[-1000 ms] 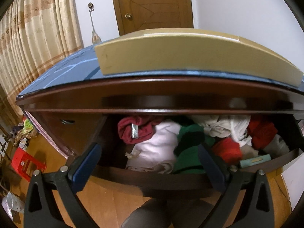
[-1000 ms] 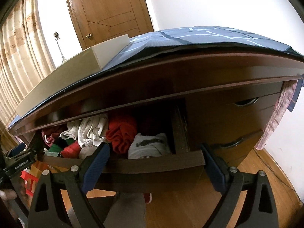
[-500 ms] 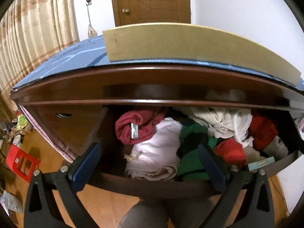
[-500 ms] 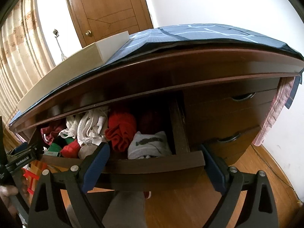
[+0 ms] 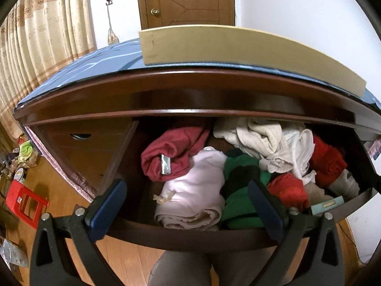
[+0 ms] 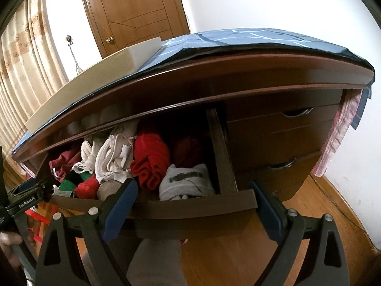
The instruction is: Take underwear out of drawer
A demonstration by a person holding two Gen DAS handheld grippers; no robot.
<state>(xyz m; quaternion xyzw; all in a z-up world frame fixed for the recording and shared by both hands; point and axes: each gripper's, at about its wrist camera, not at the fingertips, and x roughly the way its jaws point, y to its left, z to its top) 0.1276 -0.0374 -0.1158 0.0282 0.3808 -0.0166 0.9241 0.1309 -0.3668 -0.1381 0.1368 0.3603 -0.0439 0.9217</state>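
Only "GenRoboAI" legible, on left hand-held gripper [image 6: 26, 200] beside open drawer [image 6: 190, 205].

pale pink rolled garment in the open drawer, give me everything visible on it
The pale pink garment looks like soft knit cloth, loosely rolled, its rolled end facing the drawer front. A small cream tie or tag hangs off its left side. It lies left of centre, under the edge of the maroon garment and against the green garment. Neither gripper touches it.
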